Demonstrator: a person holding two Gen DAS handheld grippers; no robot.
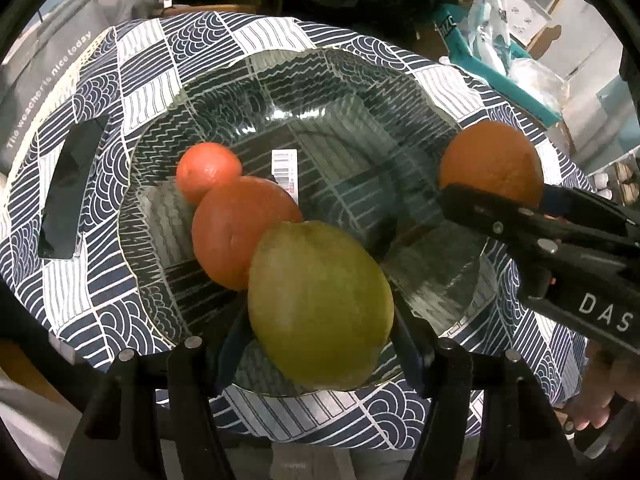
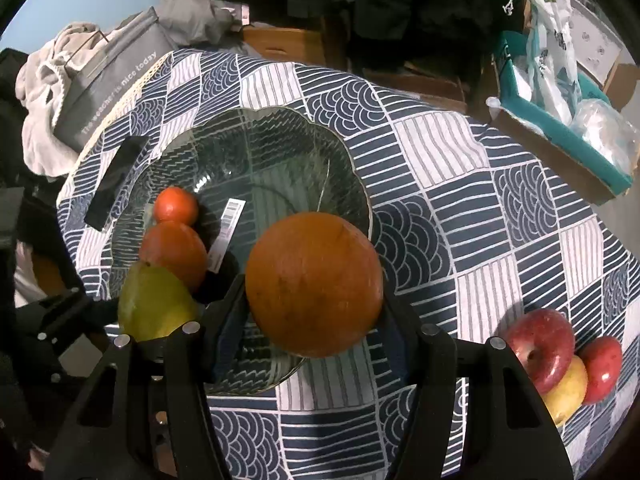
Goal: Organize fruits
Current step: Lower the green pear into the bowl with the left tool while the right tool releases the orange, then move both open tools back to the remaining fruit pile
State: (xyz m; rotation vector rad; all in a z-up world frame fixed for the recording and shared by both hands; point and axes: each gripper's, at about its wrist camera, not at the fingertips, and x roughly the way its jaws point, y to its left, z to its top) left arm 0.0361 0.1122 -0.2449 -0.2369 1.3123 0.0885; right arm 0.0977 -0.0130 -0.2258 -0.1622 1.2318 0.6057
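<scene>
Left claw (image 1: 320, 340) grips mango (image 1: 320, 304), seemingly.

Both views are being lit evenly by soft indoor light, with moderate brightness on the patterned cloth of the table (image 2: 460, 184) and dimness gathering in the background clutter. Strong fisheye distortion is being shown: straight stripes are being bent toward the edges, and black vignetted corners are being left around the circular field. Pale reflections are being cast across the glass bowl (image 1: 400, 80), through whose ribbed wall the pattern is being blurred and warped. Soft shadows are being thrown beneath the apples (image 2: 560, 360). The green fruit (image 1: 320, 304) and the large orange (image 2: 314, 284) are being rendered slightly soft.
</scene>
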